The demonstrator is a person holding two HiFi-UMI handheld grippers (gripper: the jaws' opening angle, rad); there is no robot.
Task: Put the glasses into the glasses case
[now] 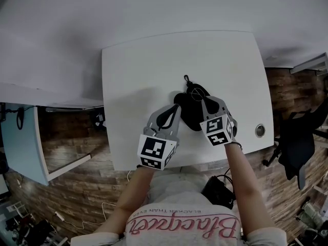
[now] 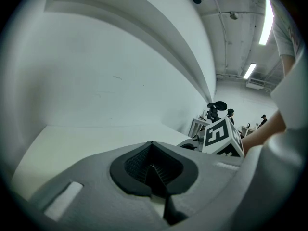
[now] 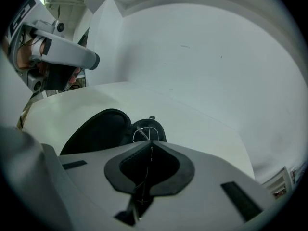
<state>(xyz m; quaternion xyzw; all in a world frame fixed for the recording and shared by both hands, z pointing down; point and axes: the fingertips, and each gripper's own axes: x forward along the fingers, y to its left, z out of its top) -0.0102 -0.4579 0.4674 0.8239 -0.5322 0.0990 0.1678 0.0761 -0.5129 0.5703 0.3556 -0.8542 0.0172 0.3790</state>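
A black glasses case [image 1: 185, 114] lies open on the white table [image 1: 154, 70], its dark hollow [image 3: 101, 129] facing up. Thin wire-rimmed glasses [image 1: 196, 93] hang over the case's far half, one round rim [image 3: 143, 134] showing just past my jaws. My right gripper [image 1: 204, 101] is shut on the glasses' thin wire, which runs down between its pads [image 3: 139, 174]. My left gripper [image 1: 176, 107] rests at the case's left edge, shut, with nothing between its pads [image 2: 144, 165]. The right gripper's marker cube [image 2: 220, 136] shows in the left gripper view.
A round cable hole [image 1: 260, 130] sits in the table's near right corner. A black office chair [image 1: 302, 132] stands to the right on the wooden floor. A pale panel [image 1: 23, 137] stands at the left. The table's near edge runs just under my grippers.
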